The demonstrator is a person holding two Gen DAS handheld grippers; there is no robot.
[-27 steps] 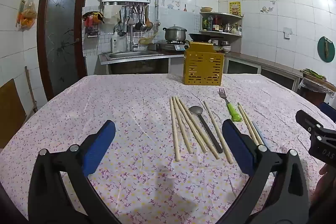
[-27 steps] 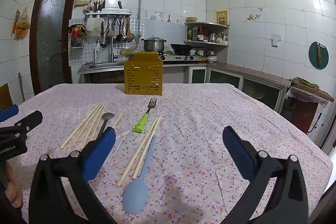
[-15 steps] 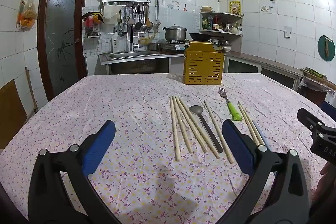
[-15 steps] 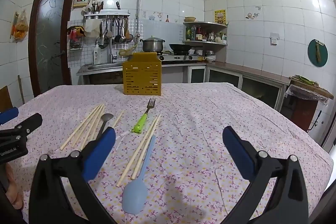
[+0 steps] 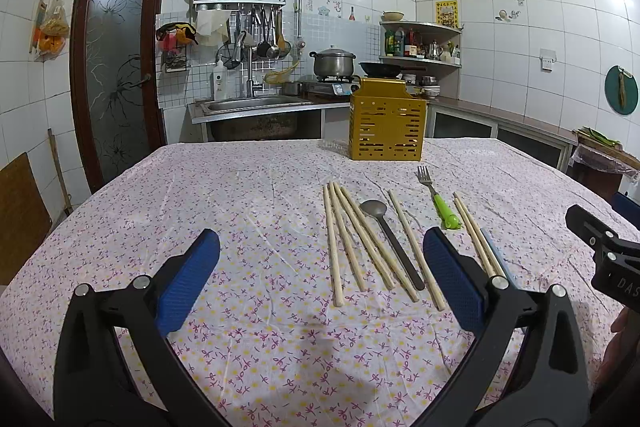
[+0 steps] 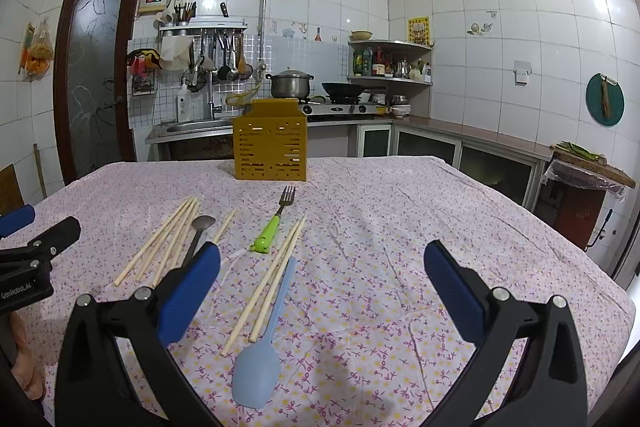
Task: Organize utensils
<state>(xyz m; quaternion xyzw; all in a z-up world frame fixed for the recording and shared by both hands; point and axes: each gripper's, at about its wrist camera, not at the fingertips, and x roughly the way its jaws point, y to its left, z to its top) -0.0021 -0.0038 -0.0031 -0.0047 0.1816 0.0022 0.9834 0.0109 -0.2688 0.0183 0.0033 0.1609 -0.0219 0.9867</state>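
Left wrist view: left gripper (image 5: 320, 267) hovering over the worktop (image 5: 200, 195), jaws wide apart, nothing between them. Yellow caddy (image 5: 386, 125) standing upright at the far edge, taken here as landmark. Nearer than the caddy, in a rough row: four chopsticks (image 5: 352, 235) fanned together, then a metal spoon (image 5: 390, 239) just beside them, bowl toward the caddy, then a lone chopstick (image 5: 414, 247), then a green-handled fork (image 5: 438, 199) with tines toward the caddy, then a chopstick pair (image 5: 474, 235) farthest to the right. Part of the right gripper showing at the right edge.

Right wrist view: right gripper (image 6: 320, 279) likewise empty, jaws fully spread. Same caddy (image 6: 270, 143) ahead; fork (image 6: 276, 219) closest to it, pair (image 6: 264, 283) nearer the camera, and a blue spoon (image 6: 260, 351) lying alongside the pair, touching or nearly so, bowl nearest the lens.

Likely trouble from here: thin chopsticks lying flat on wrinkled cloth, hard to pinch without snagging fabric. Sticks touching each other, so closing on one could drag or roll its neighbours. Blue spoon next to the pair, easy to catch both at once. Light caddy possibly tipping or sliding if struck by a long utensil.
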